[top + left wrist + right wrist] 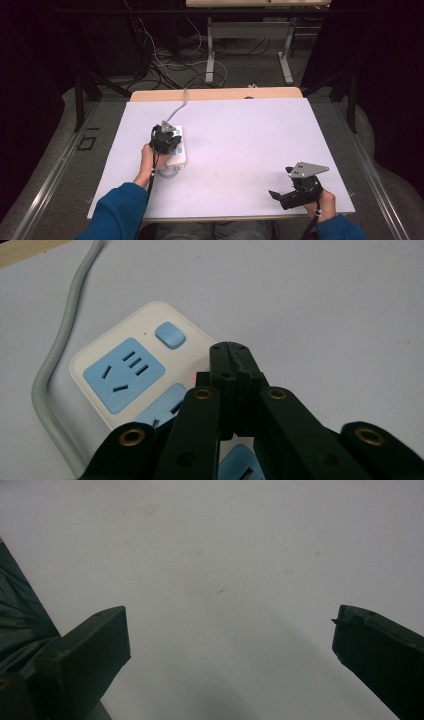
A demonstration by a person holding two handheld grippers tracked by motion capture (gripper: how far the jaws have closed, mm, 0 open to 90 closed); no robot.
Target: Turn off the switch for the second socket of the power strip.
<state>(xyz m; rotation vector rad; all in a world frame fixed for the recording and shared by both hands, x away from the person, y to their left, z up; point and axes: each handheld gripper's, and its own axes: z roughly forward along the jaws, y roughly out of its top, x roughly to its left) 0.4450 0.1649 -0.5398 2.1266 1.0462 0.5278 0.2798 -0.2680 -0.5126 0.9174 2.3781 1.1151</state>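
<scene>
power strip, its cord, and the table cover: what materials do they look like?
Power strip: likely hard moulded plastic, cream body with a slight sheen, matte light-blue socket faces and button. Cord: grey, smooth, bends in a soft curve, so probably rubbery PVC sheath. Table cover: flat, matte white sheet; paper, board or laminate, can't tell. Wood-look edge shows behind it.
</scene>
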